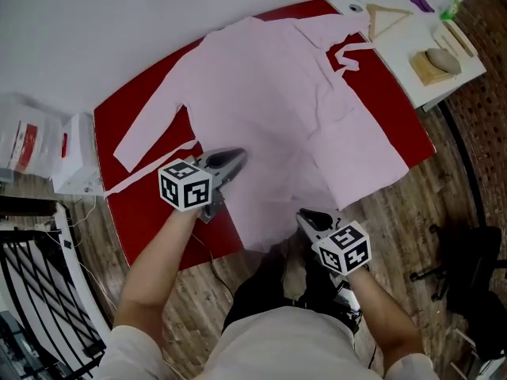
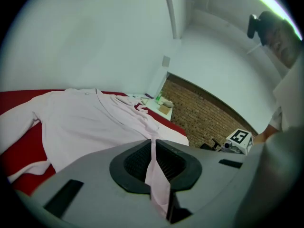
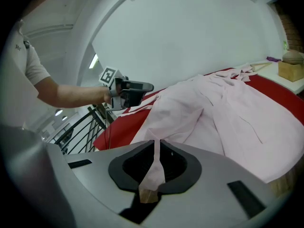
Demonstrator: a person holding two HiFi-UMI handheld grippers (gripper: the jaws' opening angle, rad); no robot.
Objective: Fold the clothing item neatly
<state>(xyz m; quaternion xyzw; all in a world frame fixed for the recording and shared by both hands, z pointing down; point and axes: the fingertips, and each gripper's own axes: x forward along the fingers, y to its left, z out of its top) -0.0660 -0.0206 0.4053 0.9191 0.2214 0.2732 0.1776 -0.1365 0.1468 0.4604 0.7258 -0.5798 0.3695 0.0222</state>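
Two hand-held grippers clamp one pink garment [image 1: 277, 109], which lies spread across a red table [image 1: 400, 113] filling the centre of the head view. The left gripper [image 1: 236, 159], at centre left, is clenched on a thin fold of the pink cloth near the garment's lower left edge. The right gripper [image 1: 306, 217], at lower centre, is clenched on the hem at the table's near edge, and a small tan tag shows between its jaws. One sleeve [image 1: 150, 121] stretches toward the left. A pale strip [image 1: 142, 177] lies on the red surface just below it. A white side table [image 1: 412, 38] stands at upper right.
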